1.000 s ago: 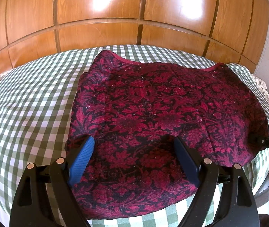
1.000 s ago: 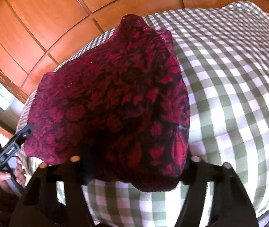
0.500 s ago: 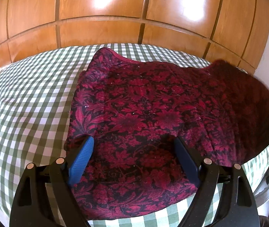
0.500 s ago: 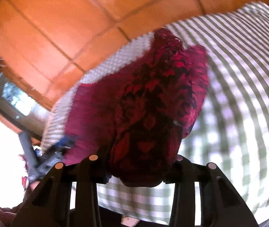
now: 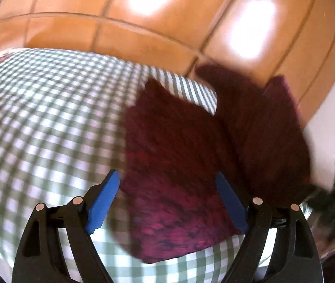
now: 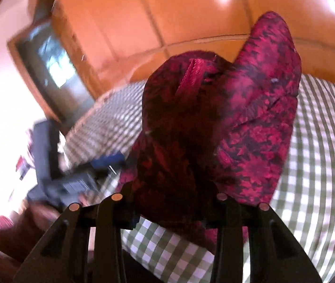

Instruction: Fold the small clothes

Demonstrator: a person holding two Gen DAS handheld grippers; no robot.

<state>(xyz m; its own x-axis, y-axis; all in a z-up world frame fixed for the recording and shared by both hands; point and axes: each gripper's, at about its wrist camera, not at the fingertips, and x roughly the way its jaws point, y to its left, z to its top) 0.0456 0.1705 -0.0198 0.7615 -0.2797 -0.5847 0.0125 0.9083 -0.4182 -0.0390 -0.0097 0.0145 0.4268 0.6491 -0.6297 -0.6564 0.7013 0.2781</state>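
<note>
From my left wrist, my left gripper (image 5: 165, 200) stands with its blue pads wide apart, clamping nothing, over the near edge of the dark red floral garment (image 5: 174, 165), which lies on the green-and-white checked cloth (image 5: 49, 118); its side toward two o'clock rises lifted. From my right wrist, my right gripper (image 6: 174, 202) has just closed and grips a bunched fold of the garment (image 6: 214, 129), which rises toward twelve o'clock before the orange wooden panelling (image 6: 179, 11).
</note>
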